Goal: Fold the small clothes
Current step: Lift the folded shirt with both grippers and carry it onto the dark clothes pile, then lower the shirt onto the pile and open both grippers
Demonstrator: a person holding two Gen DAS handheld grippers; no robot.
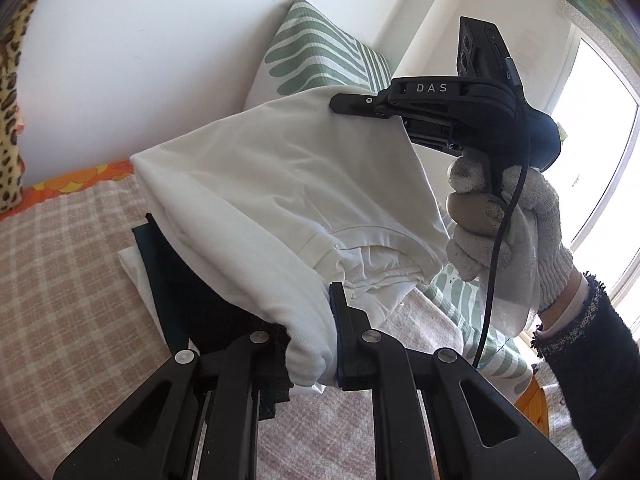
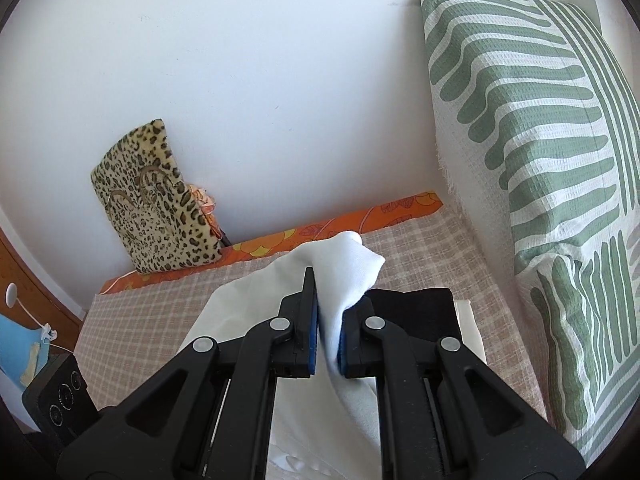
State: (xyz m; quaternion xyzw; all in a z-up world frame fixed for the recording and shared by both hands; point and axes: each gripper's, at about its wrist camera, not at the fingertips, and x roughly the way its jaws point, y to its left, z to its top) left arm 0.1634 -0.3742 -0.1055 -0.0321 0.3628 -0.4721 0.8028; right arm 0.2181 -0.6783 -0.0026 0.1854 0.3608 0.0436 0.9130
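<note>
A white garment (image 1: 272,184) hangs in the air, stretched between both grippers above the checked bed cover (image 1: 68,280). My left gripper (image 1: 312,344) is shut on its lower bunched edge. My right gripper (image 1: 340,104), held by a gloved hand, is shut on its upper corner. In the right wrist view the right gripper (image 2: 328,320) pinches a fold of the white garment (image 2: 348,272) between blue pads. A pile of folded clothes, dark green and black on white (image 1: 172,280), lies on the bed under the garment; it also shows in the right wrist view (image 2: 416,312).
A green-and-white striped pillow (image 2: 540,160) leans on the wall at the right. A leopard-print pouch (image 2: 156,208) stands at the wall on the left. An orange flowered sheet edge (image 2: 360,220) runs along the wall. A bright window (image 1: 592,152) is at the right.
</note>
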